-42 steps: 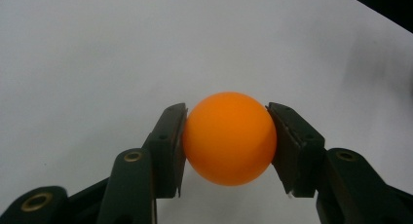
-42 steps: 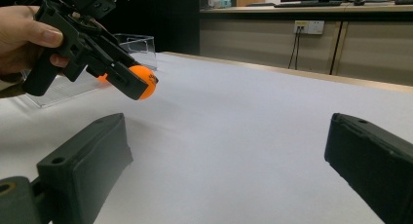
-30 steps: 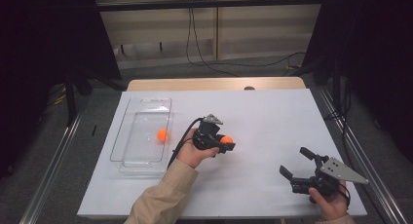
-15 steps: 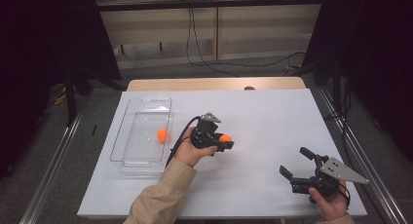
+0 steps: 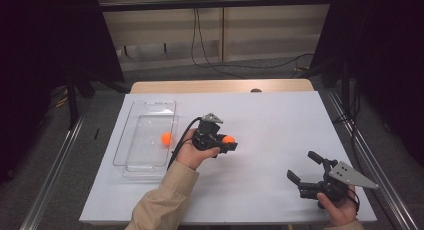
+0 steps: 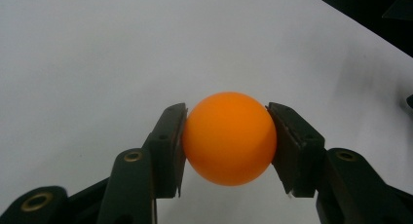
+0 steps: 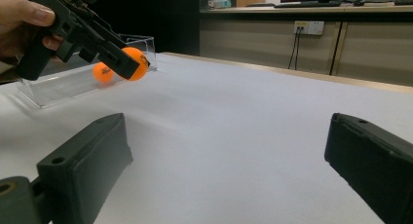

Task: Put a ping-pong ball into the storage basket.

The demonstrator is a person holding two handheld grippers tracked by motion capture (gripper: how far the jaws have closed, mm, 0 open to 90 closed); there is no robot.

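The left tongs (image 5: 231, 142) grip a small round orange plastic ball (image 6: 229, 138), one black pad pressed to each side of it, held just above the white table (image 5: 270, 125). Compared with a second ago, the ball and the left hand (image 5: 192, 154) have crept slightly toward the clear rectangular plastic tray (image 5: 131, 137) on the left part of the table; the shift is small, and the grip looks the same. A second orange ball (image 5: 166, 138) lies inside the tray, in the same spot as before. The right tongs (image 5: 306, 167) are held near the table's front right corner, jaws standing wide apart with nothing between them, and have not moved from their earlier place. From the right gripper view, the held ball (image 7: 135, 63) hangs in front of the tray's near wall (image 7: 58, 90).
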